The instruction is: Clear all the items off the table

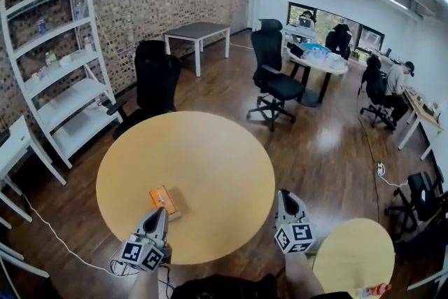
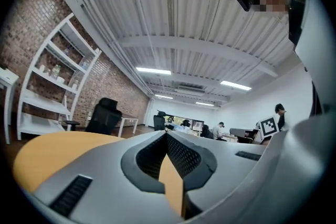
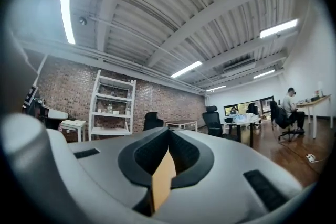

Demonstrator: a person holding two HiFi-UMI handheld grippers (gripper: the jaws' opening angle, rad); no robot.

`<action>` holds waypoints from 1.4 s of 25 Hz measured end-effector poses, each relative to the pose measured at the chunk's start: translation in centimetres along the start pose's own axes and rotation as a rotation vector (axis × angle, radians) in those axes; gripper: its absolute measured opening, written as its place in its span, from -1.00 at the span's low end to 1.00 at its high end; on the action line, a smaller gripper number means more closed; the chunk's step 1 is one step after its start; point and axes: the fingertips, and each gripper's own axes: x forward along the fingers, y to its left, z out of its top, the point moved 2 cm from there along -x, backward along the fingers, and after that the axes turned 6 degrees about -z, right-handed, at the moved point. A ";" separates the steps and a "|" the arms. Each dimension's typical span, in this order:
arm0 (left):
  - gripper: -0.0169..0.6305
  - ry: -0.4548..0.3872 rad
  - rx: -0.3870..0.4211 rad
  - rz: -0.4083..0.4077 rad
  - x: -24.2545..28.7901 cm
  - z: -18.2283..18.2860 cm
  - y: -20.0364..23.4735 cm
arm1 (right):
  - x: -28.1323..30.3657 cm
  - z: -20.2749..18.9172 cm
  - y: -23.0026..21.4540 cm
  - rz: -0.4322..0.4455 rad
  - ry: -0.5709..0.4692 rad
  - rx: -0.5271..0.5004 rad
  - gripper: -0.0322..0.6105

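Observation:
A small orange box lies on the round wooden table, near its front left edge. My left gripper hovers just in front of the box with its tip at the box's near end; its jaws are shut and nothing is between them. In the left gripper view the left gripper has its pads meeting at the tip, and the box is hidden. My right gripper is at the table's front right edge, shut and empty. The right gripper view shows the right gripper with its tips touching too.
Two black office chairs stand behind the table. A white shelf unit lines the brick wall at left. A smaller round table sits at lower right. A white cable runs over the floor at left.

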 end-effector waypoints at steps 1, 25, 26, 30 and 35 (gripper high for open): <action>-0.98 -0.005 0.006 0.048 -1.6 0.6 1.8 | 1.4 -0.1 2.4 0.040 0.002 -0.001 -0.89; -0.98 -0.027 0.070 0.626 -17.8 4.7 10.2 | 14.0 -7.0 29.9 0.631 0.227 -0.024 -0.71; -0.98 -0.025 0.069 0.636 -18.3 4.6 10.2 | 13.9 -7.6 30.8 0.643 0.246 -0.030 -0.61; -0.98 -0.008 0.066 0.654 -20.0 4.5 10.9 | 13.1 -9.8 33.9 0.668 0.327 -0.051 -0.37; -0.98 0.001 0.046 0.644 -20.9 4.4 12.7 | 13.8 -13.1 36.7 0.653 0.447 -0.100 -0.14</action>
